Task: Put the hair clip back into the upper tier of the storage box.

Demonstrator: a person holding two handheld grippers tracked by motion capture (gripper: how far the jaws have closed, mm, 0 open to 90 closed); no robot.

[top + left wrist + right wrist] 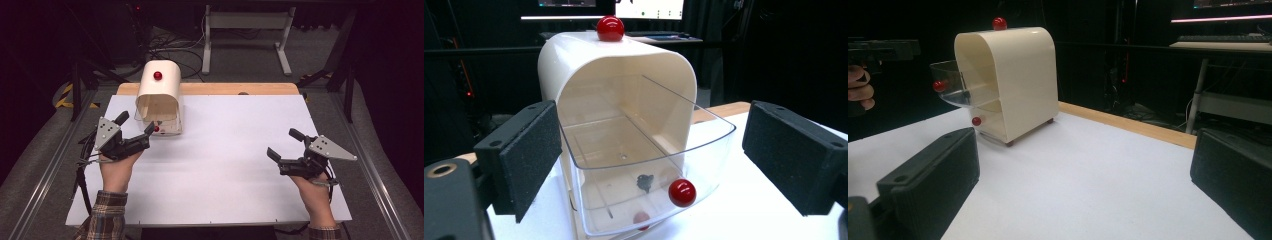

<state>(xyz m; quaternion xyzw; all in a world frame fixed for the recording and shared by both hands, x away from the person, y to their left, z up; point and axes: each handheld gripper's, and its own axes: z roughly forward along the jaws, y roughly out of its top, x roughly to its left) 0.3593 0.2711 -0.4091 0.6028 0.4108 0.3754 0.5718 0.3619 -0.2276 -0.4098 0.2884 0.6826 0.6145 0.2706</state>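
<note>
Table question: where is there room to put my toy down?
Most of the white table is bare: the wide stretch between the left gripper and right gripper, and the far right part. It is crowded only at the cream drawer box by the left gripper.

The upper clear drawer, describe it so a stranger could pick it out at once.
On the white table stands a cream arched cabinet. The upper clear drawer juts from its open front toward the left gripper. Unlike the pushed-in lower drawer, it is pulled out.
</note>
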